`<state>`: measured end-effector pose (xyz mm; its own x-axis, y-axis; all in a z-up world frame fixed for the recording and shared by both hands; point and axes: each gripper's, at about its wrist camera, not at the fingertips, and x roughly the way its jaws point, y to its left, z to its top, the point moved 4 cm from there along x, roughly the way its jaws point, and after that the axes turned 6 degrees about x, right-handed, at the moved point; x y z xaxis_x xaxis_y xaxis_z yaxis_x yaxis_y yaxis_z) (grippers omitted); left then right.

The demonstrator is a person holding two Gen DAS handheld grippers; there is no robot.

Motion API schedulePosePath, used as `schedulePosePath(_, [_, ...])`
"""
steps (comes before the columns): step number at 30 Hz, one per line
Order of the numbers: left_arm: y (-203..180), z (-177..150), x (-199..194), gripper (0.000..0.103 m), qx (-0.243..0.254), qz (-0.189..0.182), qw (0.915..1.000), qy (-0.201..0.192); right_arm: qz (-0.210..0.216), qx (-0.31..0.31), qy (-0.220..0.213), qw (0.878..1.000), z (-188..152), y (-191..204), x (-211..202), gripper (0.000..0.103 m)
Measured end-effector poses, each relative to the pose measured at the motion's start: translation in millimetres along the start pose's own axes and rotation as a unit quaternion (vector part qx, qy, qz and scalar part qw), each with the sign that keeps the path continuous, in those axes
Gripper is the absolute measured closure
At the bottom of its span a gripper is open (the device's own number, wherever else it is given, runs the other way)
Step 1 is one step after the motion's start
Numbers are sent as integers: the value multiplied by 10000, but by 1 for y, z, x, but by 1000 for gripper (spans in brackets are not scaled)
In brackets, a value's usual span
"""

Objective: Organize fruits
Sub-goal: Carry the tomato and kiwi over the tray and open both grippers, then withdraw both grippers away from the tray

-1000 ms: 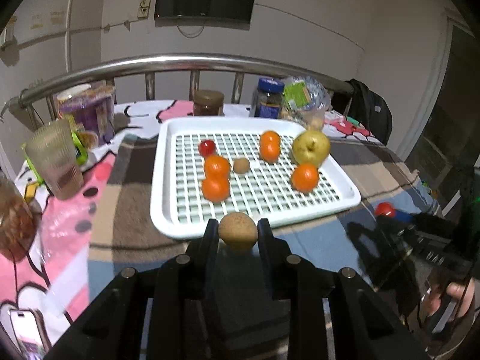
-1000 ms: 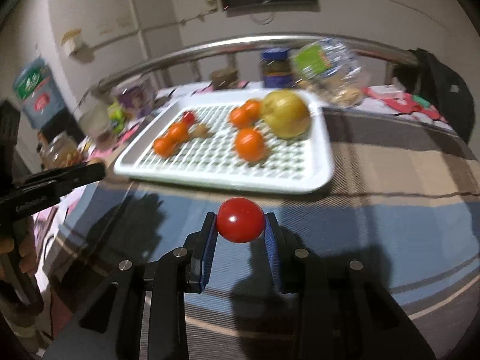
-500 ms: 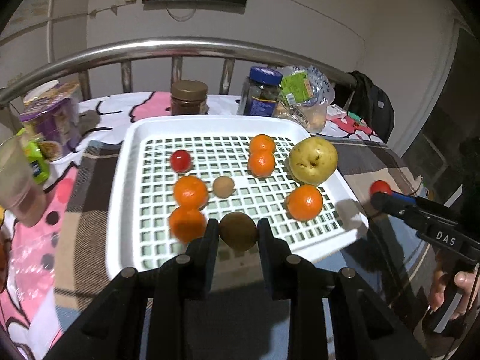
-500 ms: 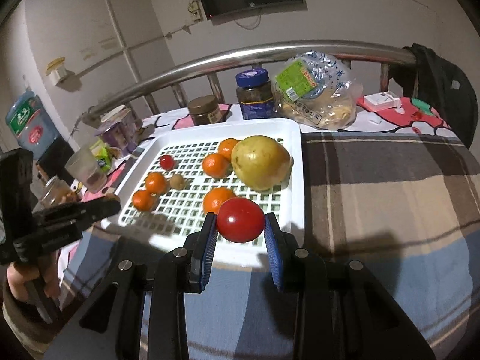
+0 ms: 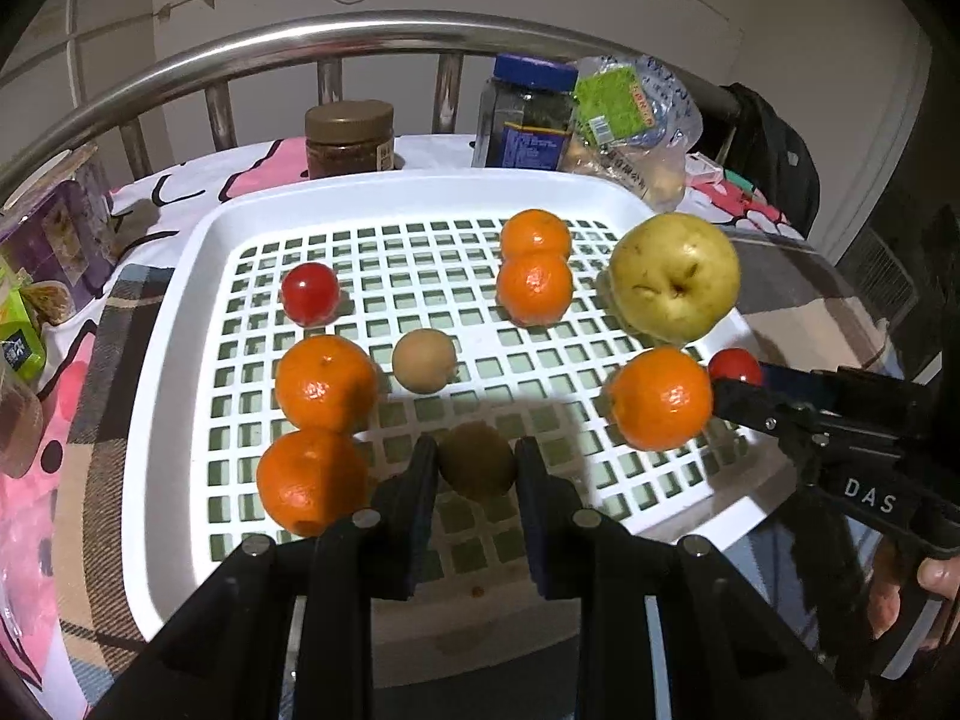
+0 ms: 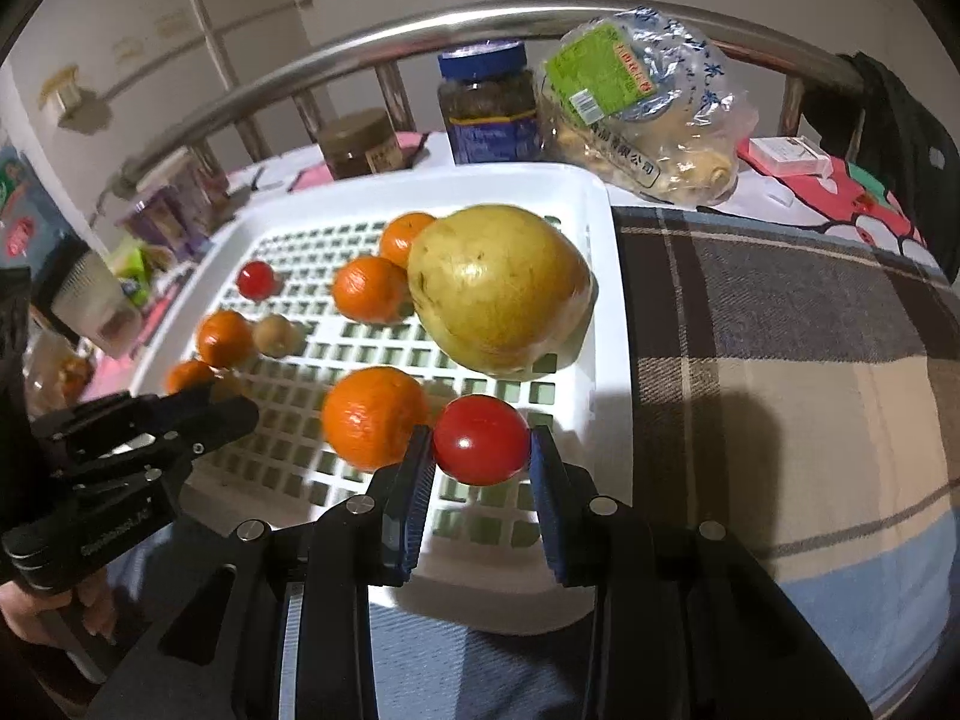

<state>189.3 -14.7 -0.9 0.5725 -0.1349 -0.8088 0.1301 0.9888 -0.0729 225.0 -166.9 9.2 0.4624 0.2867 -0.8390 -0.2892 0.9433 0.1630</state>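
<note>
Our left tool (image 5: 474, 468) pinches a brown kiwi (image 5: 477, 459) between its two fingers, held over the near part of the white slatted tray (image 5: 180, 276). Our right tool (image 6: 480, 468) grips a red tomato (image 6: 481, 439) between its blue pads (image 6: 417, 495), above the tray's near right corner, just beside a mandarin (image 6: 375, 417).

In the tray we see a large yellow pear (image 5: 675, 276) at the right, two mandarins touching each other (image 5: 534, 267) left of it, and one mandarin (image 5: 660, 399) nearer us. On the left side two more mandarins (image 5: 321, 426) sit one behind the other, with a second small kiwi (image 5: 423, 360) just beside the farther one and a small tomato (image 5: 309, 294) behind them.

The tray lies on a plaid cloth (image 6: 780, 324). Behind it stand a brown-lidded jar (image 5: 349, 138), a blue-lidded jar (image 5: 528, 111) and a plastic bag (image 6: 648, 114) with a green label, in front of a metal rail (image 5: 300, 45).
</note>
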Motion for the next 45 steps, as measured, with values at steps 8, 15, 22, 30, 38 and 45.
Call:
schedulePosePath(8, [-2, 2, 7, 74, 138, 192, 9997, -30, -219, -123, 26, 9997, 5, 0, 20, 73])
schedulePosePath(15, [-8, 8, -29, 13, 185, -51, 9980, -602, -60, -114, -748, 9971, 8, -1, -26, 19])
schedulePosePath(22, [-5, 19, -118, 0, -31, -280, 9859, -1647, 540, 97, -1986, 9785, 9, 5, -127, 2])
schedulePosePath(30, [12, -5, -202, 0, -224, -17, 9696, -2439, 967, -100, -2876, 9528, -14, 36, -208, 0])
schedulePosePath(38, [25, -55, -217, 0, -456, 243, 9708, -2342, 1026, -379, -3008, 9474, -57, 67, -227, 0])
schedulePosePath(45, [20, -91, -208, 0, -415, 377, 9771, -2051, 726, -524, -3009, 9494, -94, 79, -218, 0])
